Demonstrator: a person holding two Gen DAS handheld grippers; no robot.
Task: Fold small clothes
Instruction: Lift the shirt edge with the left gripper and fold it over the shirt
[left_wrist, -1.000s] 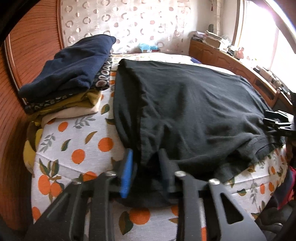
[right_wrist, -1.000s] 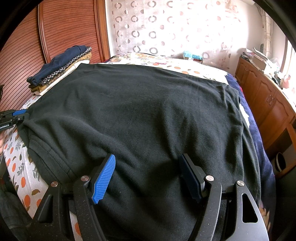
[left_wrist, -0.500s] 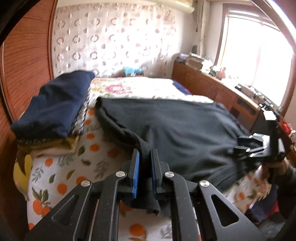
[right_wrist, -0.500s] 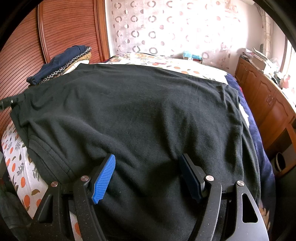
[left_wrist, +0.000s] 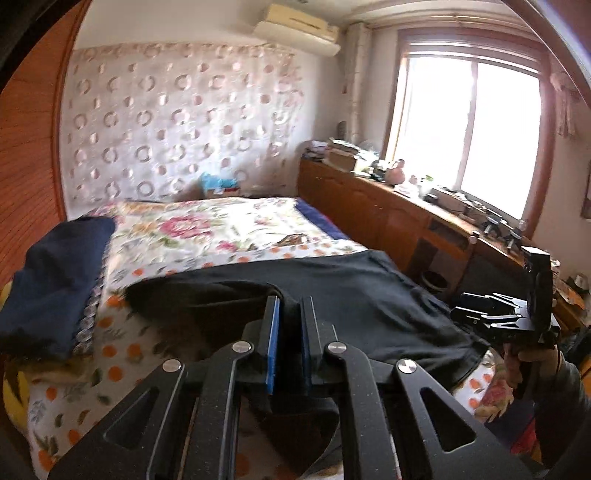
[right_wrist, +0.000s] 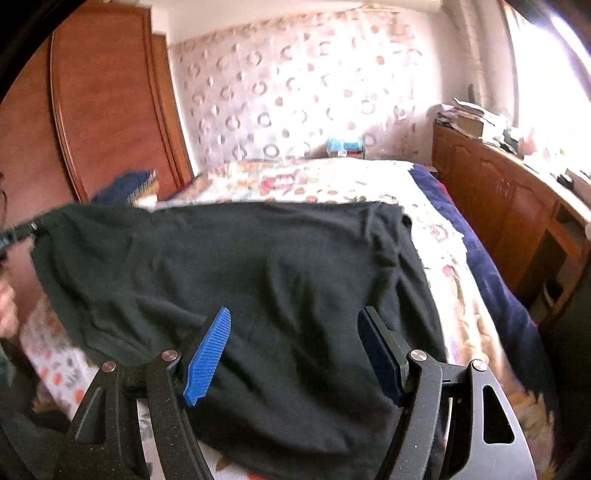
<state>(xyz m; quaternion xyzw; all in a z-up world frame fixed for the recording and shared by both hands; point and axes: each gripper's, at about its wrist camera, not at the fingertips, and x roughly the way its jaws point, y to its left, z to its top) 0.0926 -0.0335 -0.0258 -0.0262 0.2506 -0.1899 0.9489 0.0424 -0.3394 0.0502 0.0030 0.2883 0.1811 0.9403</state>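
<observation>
Bed (left_wrist: 229, 225), largest item: I see a floral cover at the far end and an orange-dotted sheet (left_wrist: 110, 354) at the near left; wooden cabinet (left_wrist: 373, 210) along the bed's right side under the window, its top crowded with small objects I cannot make out; black garment (right_wrist: 258, 280), the piece I am folding, spread across the near half of the bed, its left edge raised off the sheet and its near hem hanging toward me; stack of folded clothes (left_wrist: 55, 288), navy piece on top, at the bed's left edge beside the wooden panel, apart from the garment; my left gripper (left_wrist: 288, 332), blue pads pressed together on a bunched fold of the garment's left edge; my right gripper (right_wrist: 295, 354), pads spread wide with the garment's cloth lying between and beneath them, nothing pinched.
</observation>
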